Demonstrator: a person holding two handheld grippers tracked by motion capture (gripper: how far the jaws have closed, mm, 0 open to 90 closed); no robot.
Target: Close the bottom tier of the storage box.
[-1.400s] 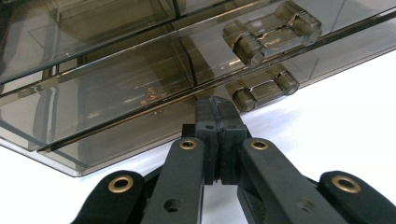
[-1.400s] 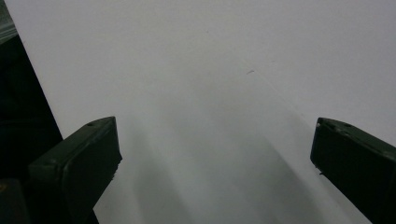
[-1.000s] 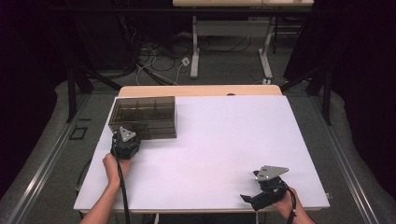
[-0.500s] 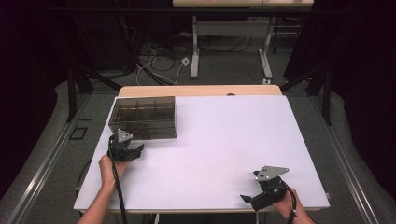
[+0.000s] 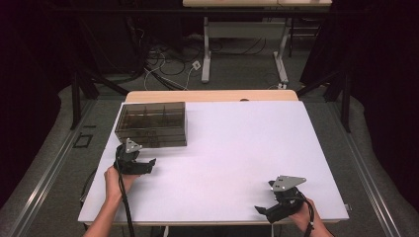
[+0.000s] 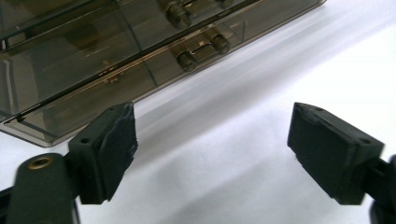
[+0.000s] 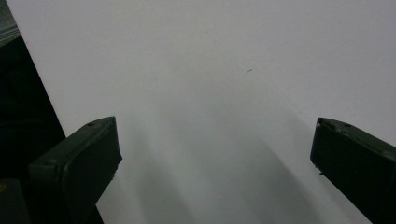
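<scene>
A smoky see-through compartment box (image 5: 152, 123) stands at the table's back left corner. In the left gripper view the box (image 6: 93, 51) lies just ahead at upper left, with small dark cylinders (image 6: 187, 59) inside. My left gripper (image 5: 148, 164) hovers just in front of the box, apart from it. Its jaws have just been opening and now stand wide with nothing between them, over bare white table (image 6: 212, 135). My right gripper (image 5: 262, 211) sits near the front right edge, open and empty above the white surface (image 7: 215, 144).
The white tabletop (image 5: 237, 143) stretches between the two grippers. A wooden strip (image 5: 212, 96) runs along its far edge. Beyond it are cables on the floor (image 5: 163, 74) and the legs of another desk (image 5: 206, 49).
The left gripper has drawn back a little from the box toward the near edge and its jaws have spread apart. The right gripper has stayed put.
</scene>
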